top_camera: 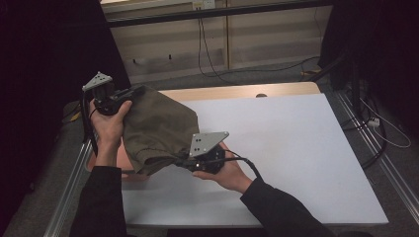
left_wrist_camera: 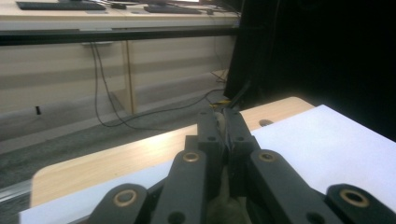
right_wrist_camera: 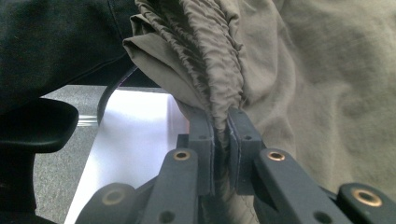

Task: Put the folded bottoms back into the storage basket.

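An olive-green cloth [top_camera: 158,123] hangs crumpled between the two grippers, above the left part of the white table sheet [top_camera: 296,148]. My left gripper [top_camera: 132,93] holds the cloth's upper far corner, raised at the table's left edge. In the left gripper view the gripper [left_wrist_camera: 223,125] has its jaws pressed together, with a bit of olive fabric [left_wrist_camera: 224,207] showing behind them. My right gripper [top_camera: 182,160] grips the cloth's lower near edge. In the right gripper view the gripper [right_wrist_camera: 222,122] is shut on a gathered, puckered hem of the cloth [right_wrist_camera: 303,70].
A wooden tabletop [top_camera: 237,91] shows beyond the white sheet. A pinkish surface [top_camera: 124,165] lies under the hanging cloth at the left edge. Metal rails [top_camera: 74,177] run along both sides. Cables [top_camera: 375,123] lie on the floor at right and behind.
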Tool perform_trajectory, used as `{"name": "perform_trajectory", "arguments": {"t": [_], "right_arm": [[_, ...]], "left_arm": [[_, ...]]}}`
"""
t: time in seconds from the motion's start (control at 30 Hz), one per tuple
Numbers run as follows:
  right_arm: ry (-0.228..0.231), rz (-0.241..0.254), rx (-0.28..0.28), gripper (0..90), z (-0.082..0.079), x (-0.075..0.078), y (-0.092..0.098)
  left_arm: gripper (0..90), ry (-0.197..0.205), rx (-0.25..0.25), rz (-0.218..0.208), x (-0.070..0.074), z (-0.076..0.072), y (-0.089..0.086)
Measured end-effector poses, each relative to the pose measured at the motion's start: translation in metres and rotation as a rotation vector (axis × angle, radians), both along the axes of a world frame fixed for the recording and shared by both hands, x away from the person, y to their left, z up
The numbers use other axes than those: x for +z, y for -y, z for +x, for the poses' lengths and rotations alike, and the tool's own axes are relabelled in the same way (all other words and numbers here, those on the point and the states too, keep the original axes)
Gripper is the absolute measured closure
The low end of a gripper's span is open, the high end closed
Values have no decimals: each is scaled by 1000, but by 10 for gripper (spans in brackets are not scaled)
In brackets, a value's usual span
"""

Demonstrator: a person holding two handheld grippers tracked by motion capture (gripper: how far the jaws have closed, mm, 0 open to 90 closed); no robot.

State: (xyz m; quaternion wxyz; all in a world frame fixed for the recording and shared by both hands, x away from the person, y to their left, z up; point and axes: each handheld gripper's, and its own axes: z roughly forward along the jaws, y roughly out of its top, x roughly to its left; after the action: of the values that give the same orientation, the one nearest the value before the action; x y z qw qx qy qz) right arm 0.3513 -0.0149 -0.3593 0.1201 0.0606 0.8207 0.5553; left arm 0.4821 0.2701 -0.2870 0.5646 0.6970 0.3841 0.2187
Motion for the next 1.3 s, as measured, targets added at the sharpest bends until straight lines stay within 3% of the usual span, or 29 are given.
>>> {"name": "perform_trajectory", "arguments": {"t": [0.37,0.5,0.6,0.9,1.1,1.3], "right_arm": [[-17,8,19,819,9,3,-18],[-18,15,28,819,11,5,-23],[-17,11,31,819,13,8,-28],[-34,39,30,819,17,12,-45],[-8,9,37,819,17,22,-59],[-12,16,45,819,23,26,-67]], "left_arm": [[878,12,34,4,8,0,-18],[878,9,51,-13,8,0,-24],[878,18,54,3,12,-1,-26],[878,11,83,-27,21,0,-44],[879,29,107,-12,27,-1,-56],[879,41,128,-15,31,-4,-68]]}}
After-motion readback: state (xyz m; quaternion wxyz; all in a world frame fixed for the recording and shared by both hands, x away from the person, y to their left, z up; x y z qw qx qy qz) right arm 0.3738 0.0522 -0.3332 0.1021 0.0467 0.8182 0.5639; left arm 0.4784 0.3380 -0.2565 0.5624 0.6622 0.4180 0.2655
